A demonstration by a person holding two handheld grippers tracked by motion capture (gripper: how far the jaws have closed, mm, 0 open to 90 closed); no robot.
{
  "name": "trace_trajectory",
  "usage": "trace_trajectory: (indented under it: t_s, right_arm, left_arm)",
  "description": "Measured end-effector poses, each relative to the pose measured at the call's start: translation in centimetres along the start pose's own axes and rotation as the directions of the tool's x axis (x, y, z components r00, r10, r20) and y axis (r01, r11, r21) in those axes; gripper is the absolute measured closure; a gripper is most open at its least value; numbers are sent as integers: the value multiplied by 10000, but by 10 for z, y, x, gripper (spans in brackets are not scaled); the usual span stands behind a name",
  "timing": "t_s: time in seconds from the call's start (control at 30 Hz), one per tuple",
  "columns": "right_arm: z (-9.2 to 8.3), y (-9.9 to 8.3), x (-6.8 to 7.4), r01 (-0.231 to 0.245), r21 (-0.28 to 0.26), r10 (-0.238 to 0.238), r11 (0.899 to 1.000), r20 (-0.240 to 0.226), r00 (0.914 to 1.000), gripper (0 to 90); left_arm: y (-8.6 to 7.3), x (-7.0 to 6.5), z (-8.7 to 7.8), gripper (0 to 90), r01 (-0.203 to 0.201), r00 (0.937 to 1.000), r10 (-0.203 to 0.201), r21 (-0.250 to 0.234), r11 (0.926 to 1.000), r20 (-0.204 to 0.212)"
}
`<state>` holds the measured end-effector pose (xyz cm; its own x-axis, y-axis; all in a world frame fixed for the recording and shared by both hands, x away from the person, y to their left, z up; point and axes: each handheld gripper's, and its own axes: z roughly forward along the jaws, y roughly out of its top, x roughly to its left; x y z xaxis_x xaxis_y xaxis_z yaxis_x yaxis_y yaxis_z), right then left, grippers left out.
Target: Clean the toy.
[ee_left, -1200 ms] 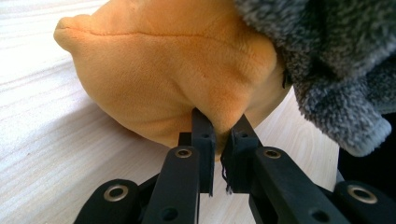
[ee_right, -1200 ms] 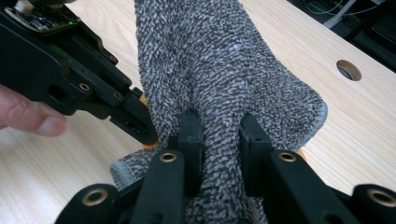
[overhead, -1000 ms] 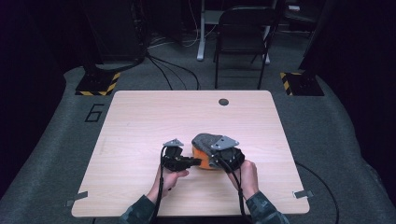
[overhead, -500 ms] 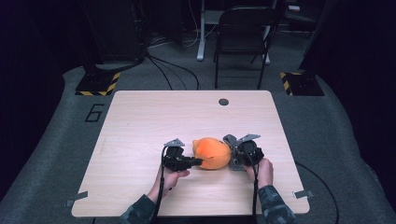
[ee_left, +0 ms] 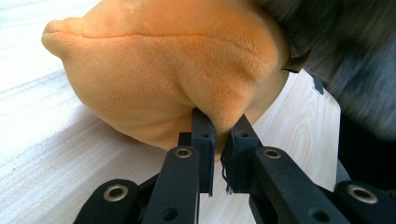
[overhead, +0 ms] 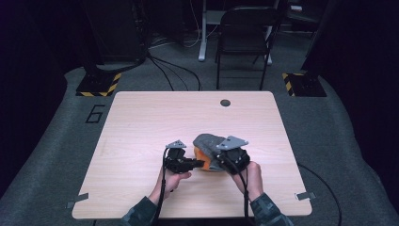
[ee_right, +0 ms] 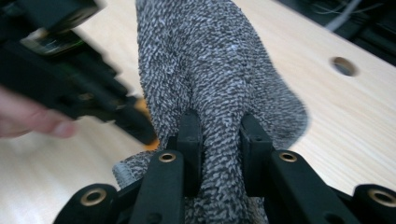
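Toward the near edge of the wooden table [overhead: 141, 122], the orange plush toy [ee_left: 154, 74] lies half under grey knitted fabric [ee_right: 219, 79], the right gripper [ee_right: 218, 140] pinching that fabric, the left gripper [ee_left: 223, 135] nearly closed on plush.

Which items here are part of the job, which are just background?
In the job:
- orange plush, pinched by the left gripper
- grey knit cover, pinched by the right gripper

Background:
- table
- folding chair
- floor cables
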<state>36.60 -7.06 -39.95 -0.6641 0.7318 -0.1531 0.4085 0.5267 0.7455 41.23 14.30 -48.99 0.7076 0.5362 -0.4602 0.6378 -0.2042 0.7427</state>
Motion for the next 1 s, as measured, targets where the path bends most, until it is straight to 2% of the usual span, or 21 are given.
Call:
trace_trajectory:
  t_s: [0.03,0.07,0.17,0.3,0.4,0.47,0.5,0.53,0.6,0.7,0.73,0.77,0.83,0.93,1.0]
  right_arm:
    - [6,-1,6,218,165,-220,9996,137,9997,742]
    - [10,-3,6,495,279,-502,9984,252,9984,743]
    - [12,-6,1,406,394,-425,9984,501,9978,743]
    - [12,-13,-18,31,531,-77,9986,875,9961,743]
    - [17,-24,-37,-572,655,495,9962,1143,9922,743]
    - [22,-34,-51,-1101,834,988,9904,1288,9867,742]
    - [25,-37,-56,-1218,884,1089,9886,1390,9843,743]
    - [30,-46,-65,-1680,1172,1491,9788,1548,9766,743]
    - [34,-51,-69,-1808,1226,1597,9758,1648,9733,743]
    - [46,-63,-79,-2056,1753,1732,9628,1837,9676,742]
    - [51,-67,-82,-2031,1921,1677,9601,1855,9682,742]
    - [57,-72,-84,-2180,2132,1801,9524,1837,9663,742]
    - [64,-77,-86,-2078,2462,1666,9467,1781,9698,741]
    - [61,-74,-86,-1971,2419,1531,9501,1890,9700,741]
    - [49,-66,-85,-1980,2104,1550,9573,2045,9665,741]
  left_arm:
    - [0,1,0,840,-91,9999,91,38,10000,-47]
    - [0,0,0,840,12,10000,-12,24,10000,-25]
    - [-1,0,1,839,-4,10000,4,2,10000,-45]
    - [-1,-1,2,839,-59,10000,59,79,10000,58]
    - [-1,-2,2,839,-3,10000,2,68,10000,78]
    - [-1,-1,2,838,15,10000,-16,64,10000,76]
    - [-1,-1,2,838,-9,10000,9,61,10000,75]
    - [-1,-2,2,839,-9,10000,9,71,10000,77]
    - [-1,-1,2,839,5,10000,-6,51,10000,71]
    - [-1,-1,2,838,15,10000,-16,30,10000,92]
    - [-1,-1,2,838,32,10000,-32,17,10000,89]
    - [-1,-1,2,838,30,10000,-30,16,10000,86]
    - [-1,-1,2,838,30,10000,-30,9,10000,90]
    - [-1,-1,2,837,38,10000,-38,2,10000,80]
    - [-1,0,2,837,34,10000,-34,-4,10000,41]
